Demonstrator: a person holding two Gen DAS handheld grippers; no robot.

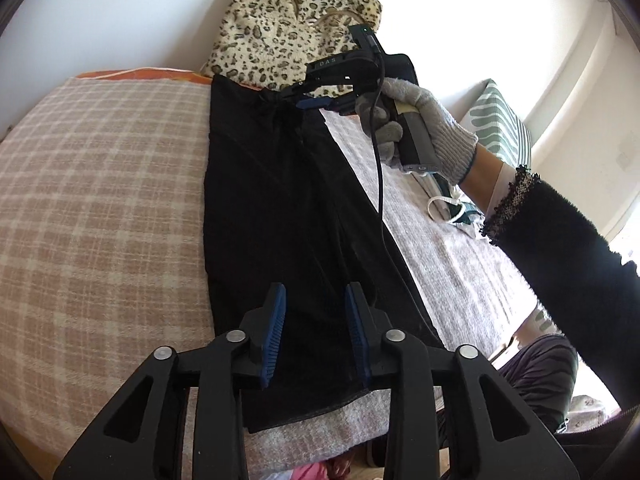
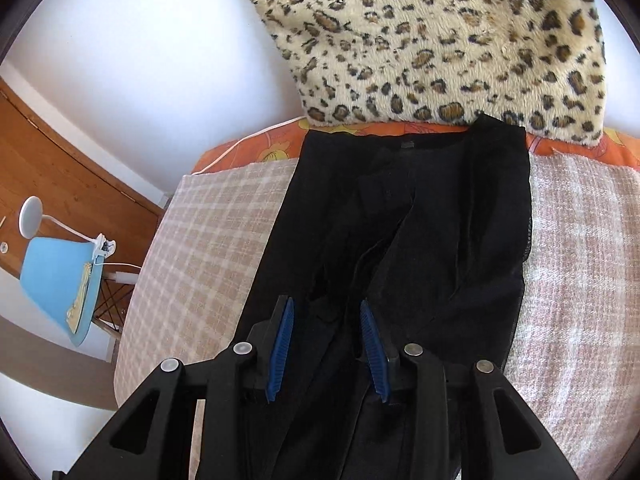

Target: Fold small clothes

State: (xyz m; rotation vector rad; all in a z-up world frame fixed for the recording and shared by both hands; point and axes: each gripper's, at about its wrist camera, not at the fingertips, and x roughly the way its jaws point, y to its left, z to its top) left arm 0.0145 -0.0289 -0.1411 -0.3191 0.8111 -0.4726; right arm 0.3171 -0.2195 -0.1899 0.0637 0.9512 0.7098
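a: what's the biggest thing here?
b: the bed (image 1: 100, 184), under a pink checked blanket (image 2: 208, 240), with a leopard-print cushion (image 2: 440, 40) against the wall at its far end.
a: and the garment?
b: a long black garment (image 1: 272, 208) lies flat down the middle of the blanket, its far edge just short of the cushion.
a: where is it against the jaws?
b: the left gripper (image 1: 315, 334) hangs over the near end, jaws apart with only cloth below them, nothing pinched. the right gripper (image 2: 327, 350), held in a grey-gloved hand (image 1: 420, 128), sits over the far end, jaws parted too; a raised fold of the black cloth lies between its blue pads (image 2: 280, 350), but i can't tell if they touch it.
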